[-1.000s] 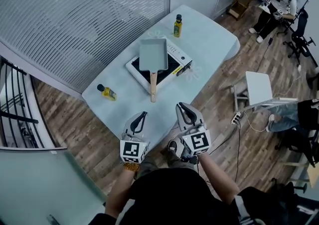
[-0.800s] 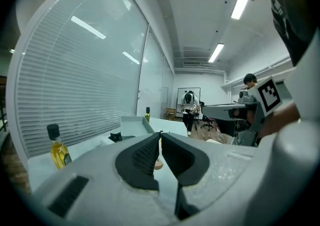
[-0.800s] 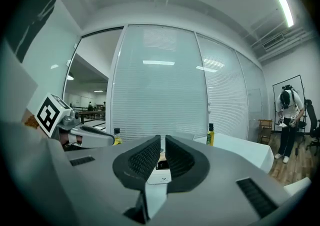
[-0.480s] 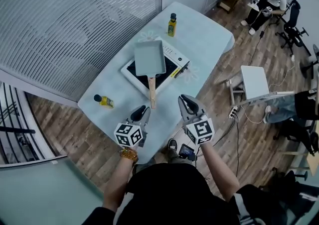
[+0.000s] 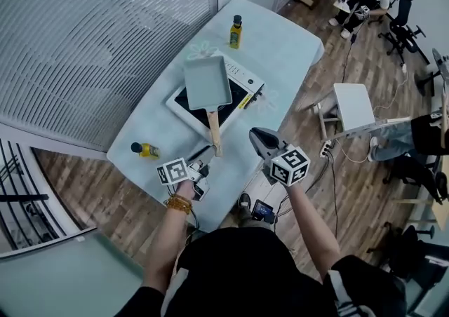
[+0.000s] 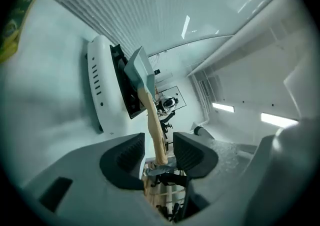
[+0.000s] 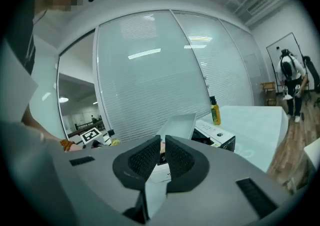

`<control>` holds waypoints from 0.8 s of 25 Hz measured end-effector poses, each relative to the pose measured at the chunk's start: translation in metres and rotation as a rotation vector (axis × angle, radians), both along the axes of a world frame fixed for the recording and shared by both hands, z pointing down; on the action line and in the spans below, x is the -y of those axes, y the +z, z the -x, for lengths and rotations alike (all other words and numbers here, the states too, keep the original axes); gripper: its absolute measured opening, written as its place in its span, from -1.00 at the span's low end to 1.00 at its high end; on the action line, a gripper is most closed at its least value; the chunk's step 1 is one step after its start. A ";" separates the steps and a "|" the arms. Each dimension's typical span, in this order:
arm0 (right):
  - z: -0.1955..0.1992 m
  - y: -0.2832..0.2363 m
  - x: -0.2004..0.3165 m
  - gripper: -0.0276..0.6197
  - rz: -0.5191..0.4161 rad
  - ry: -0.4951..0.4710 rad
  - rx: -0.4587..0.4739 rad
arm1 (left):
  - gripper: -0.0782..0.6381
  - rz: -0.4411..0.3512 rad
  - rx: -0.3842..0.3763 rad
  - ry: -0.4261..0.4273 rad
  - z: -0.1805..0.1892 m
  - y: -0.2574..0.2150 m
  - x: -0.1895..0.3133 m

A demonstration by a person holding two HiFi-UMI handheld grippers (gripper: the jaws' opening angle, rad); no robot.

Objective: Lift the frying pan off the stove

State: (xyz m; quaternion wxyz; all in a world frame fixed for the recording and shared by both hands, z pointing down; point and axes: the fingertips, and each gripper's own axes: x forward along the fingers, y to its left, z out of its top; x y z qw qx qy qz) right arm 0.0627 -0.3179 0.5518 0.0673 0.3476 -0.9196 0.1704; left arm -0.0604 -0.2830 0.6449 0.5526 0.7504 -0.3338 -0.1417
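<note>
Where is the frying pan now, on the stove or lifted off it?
On the stove. In the head view the frying pan rests flat on its black top, its wooden handle sticking out over the table.

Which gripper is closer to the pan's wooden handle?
Left. The left gripper has just been opening its jaws, which stand on either side of the handle tip without pressing it. The right gripper, shut and empty, is off to the handle's right, apart from it.
</note>
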 end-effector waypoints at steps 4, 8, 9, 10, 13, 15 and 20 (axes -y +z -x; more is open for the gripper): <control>0.005 0.007 0.016 -0.87 0.056 -0.013 0.042 | -0.29 0.021 -0.113 0.070 -0.013 0.001 0.000; 0.003 0.012 0.028 -0.87 0.087 0.010 0.071 | -0.29 0.050 -0.193 0.086 -0.024 0.003 0.003; 0.004 0.014 0.029 -0.87 0.100 0.006 0.080 | -0.29 0.053 -0.211 0.087 -0.025 0.002 0.004; 0.005 0.016 0.029 -0.87 0.121 -0.003 0.096 | -0.35 0.055 -0.224 0.087 -0.026 0.002 0.004; 0.013 0.024 0.031 -0.86 0.221 -0.052 0.163 | -0.53 0.072 -0.234 0.078 -0.021 0.004 0.002; 0.020 0.030 0.035 -0.78 0.295 -0.084 0.208 | -0.54 0.073 -0.240 0.071 -0.018 0.004 0.001; 0.045 0.057 0.042 -0.47 0.528 -0.191 0.300 | -0.55 0.075 -0.258 0.068 -0.018 0.001 0.001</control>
